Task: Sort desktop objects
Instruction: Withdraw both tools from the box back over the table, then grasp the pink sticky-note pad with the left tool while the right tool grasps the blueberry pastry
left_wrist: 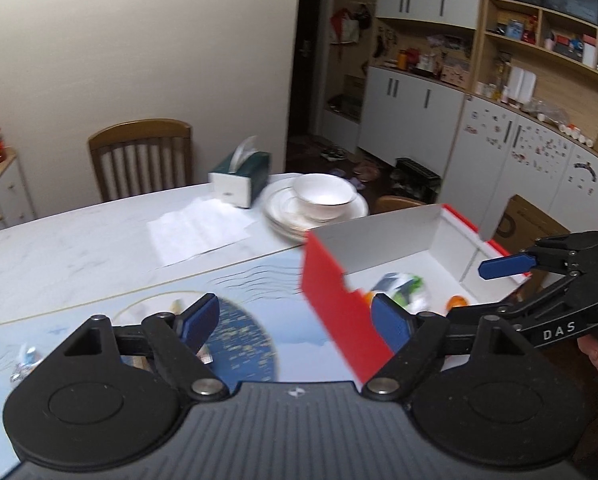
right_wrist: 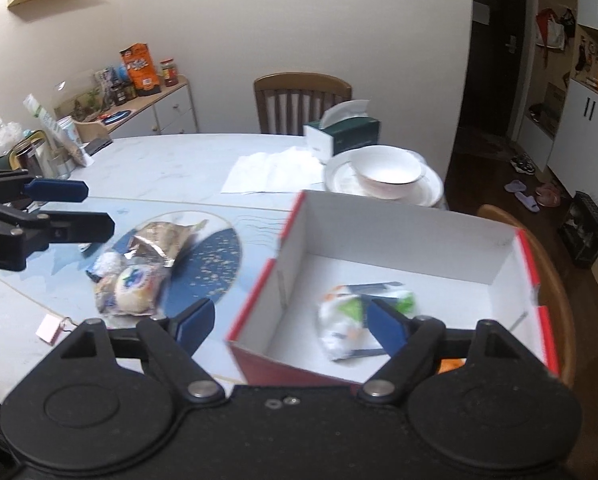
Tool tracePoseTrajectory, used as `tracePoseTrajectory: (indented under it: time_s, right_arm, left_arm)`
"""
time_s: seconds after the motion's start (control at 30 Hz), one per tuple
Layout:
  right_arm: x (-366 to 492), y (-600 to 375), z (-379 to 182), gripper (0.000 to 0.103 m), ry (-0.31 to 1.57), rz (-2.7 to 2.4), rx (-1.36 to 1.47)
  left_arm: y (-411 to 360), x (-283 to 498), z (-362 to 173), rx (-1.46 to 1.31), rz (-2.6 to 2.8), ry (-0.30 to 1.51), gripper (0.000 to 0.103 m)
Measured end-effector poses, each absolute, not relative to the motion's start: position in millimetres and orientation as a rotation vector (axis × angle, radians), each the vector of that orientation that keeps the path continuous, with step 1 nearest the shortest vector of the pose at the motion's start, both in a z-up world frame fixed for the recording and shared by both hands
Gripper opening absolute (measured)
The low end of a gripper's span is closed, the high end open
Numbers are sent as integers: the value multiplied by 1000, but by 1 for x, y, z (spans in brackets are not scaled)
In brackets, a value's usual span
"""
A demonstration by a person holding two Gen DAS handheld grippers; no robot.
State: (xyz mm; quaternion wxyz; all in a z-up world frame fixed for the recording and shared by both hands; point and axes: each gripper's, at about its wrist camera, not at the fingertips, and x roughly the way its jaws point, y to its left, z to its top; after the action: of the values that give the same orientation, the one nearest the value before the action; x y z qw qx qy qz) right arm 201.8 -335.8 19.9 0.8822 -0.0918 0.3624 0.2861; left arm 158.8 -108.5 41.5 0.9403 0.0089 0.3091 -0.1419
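Note:
A red box with a white inside (right_wrist: pixel 399 236) stands on the right of the blue mat (right_wrist: pixel 215 264). In it lie a white and green snack packet (right_wrist: pixel 347 320) and a small orange item (left_wrist: pixel 457 302). My right gripper (right_wrist: pixel 291 326) hangs open over the box's near left corner, holding nothing. Left of the box, a crumpled foil wrapper (right_wrist: pixel 163 240) and a round wrapped pastry (right_wrist: pixel 135 284) lie in a heap on the mat. My left gripper (left_wrist: pixel 295 322) is open and empty above the mat, by the box's red wall (left_wrist: pixel 339 320). Each gripper shows in the other's view, the left (right_wrist: pixel 95 210) and the right (left_wrist: pixel 483 288).
Behind the box stand stacked plates (right_wrist: pixel 427 196) with a white bowl (right_wrist: pixel 387 172), a green tissue box (right_wrist: pixel 347 132) and paper sheets (right_wrist: pixel 271 172). A pink note with a clip (right_wrist: pixel 51 328) lies near the front left. Jars and packets (right_wrist: pixel 55 148) crowd the table's far left. A wooden chair (right_wrist: pixel 303 100) stands behind.

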Motion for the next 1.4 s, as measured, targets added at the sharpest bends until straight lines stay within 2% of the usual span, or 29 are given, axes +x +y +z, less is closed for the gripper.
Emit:
tracePoseTrajectory:
  time_s: [0.17, 0.23, 0.3, 0.73, 1.4]
  right_arm:
    - [192, -304, 18, 88, 741, 624, -206]
    - [188, -291, 16, 89, 740, 631, -210]
    - [187, -278, 13, 89, 747, 629, -215]
    - [189, -210, -16, 89, 797, 600, -220]
    - [197, -141, -61, 89, 852, 556, -219]
  left_arm:
    - [-64, 149, 32, -9, -247, 638, 88]
    - [-47, 147, 28, -5, -223, 646, 99]
    - [-33, 145, 24, 6, -197, 650, 102]
    - [40, 132, -25, 23, -217, 703, 103]
    - [72, 105, -106, 101, -314, 887, 103]
